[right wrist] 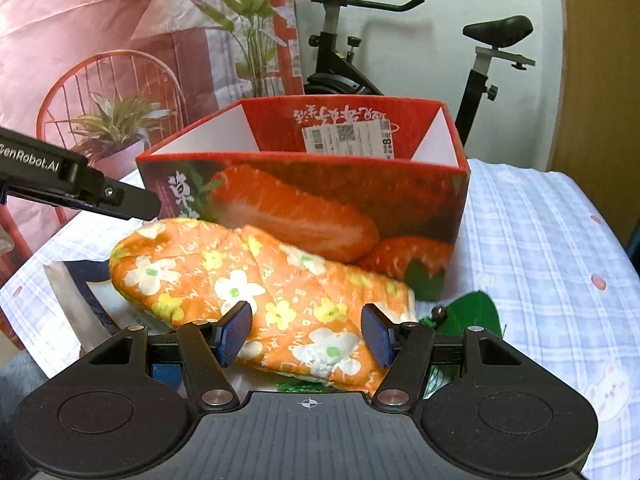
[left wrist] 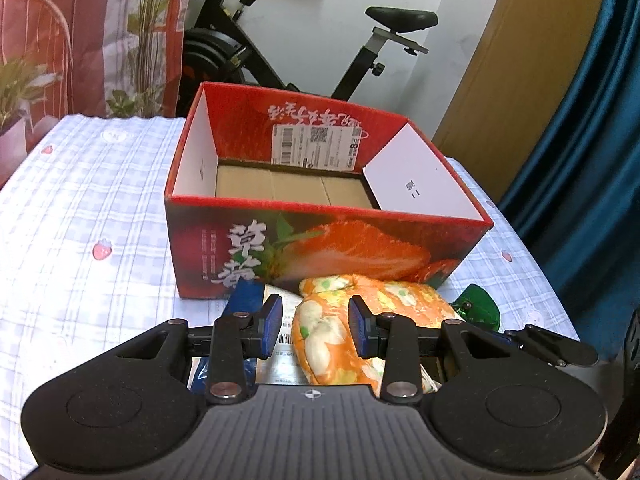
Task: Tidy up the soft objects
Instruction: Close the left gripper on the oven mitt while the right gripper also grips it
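An orange floral padded mitt lies on the table in front of an open red strawberry box. The box is empty inside. My left gripper is open, its blue pads either side of one end of the mitt. My right gripper is open, its pads either side of the mitt's other end. Neither pair of pads visibly squeezes the mitt. The left gripper's body shows at the left of the right wrist view.
A blue-and-white packet lies under the mitt's left side. A green soft thing lies at its right. The table has a checked cloth. An exercise bike stands behind the box.
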Available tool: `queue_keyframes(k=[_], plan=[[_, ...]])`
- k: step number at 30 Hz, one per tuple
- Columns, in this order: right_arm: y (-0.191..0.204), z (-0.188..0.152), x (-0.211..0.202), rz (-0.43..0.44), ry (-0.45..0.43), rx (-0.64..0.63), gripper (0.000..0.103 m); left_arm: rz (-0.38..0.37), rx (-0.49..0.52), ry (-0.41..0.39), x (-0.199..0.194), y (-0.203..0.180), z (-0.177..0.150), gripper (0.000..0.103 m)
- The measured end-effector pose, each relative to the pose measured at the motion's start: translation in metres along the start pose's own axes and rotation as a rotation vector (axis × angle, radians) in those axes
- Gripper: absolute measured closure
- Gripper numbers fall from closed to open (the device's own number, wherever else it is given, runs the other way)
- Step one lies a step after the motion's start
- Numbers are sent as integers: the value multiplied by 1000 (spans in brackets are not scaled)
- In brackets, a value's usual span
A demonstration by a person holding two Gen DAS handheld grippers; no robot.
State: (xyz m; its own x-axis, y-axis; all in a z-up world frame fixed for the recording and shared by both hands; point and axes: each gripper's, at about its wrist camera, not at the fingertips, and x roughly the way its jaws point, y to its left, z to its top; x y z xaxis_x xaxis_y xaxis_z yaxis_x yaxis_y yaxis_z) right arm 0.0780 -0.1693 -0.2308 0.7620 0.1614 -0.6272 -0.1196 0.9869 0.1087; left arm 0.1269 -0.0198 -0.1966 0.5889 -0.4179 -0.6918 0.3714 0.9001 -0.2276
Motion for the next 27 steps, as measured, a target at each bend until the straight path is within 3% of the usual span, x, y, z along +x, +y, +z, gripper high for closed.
queue_keyframes(k=[12, 13, 14, 17, 22, 27], plan=[[1, -15, 0, 1, -42, 9, 45, -47, -36, 46, 24, -4, -19, 59], [1, -17, 0, 0, -46, 10, 45, -39, -27, 35, 24, -5, -22, 64], [0, -18, 0, -2, -50, 13, 45, -26, -13, 17, 23, -7, -24, 79], [-1, -21, -3, 1, -66, 32, 45, -22, -3, -37, 14, -7, -29, 89], [-8, -19, -8, 1, -86, 90, 43, 35, 18, -103, -3, -7, -31, 90], [-16, -14, -2, 12, -69, 141, 43, 56, -15, -89, 4, 6, -44, 90]])
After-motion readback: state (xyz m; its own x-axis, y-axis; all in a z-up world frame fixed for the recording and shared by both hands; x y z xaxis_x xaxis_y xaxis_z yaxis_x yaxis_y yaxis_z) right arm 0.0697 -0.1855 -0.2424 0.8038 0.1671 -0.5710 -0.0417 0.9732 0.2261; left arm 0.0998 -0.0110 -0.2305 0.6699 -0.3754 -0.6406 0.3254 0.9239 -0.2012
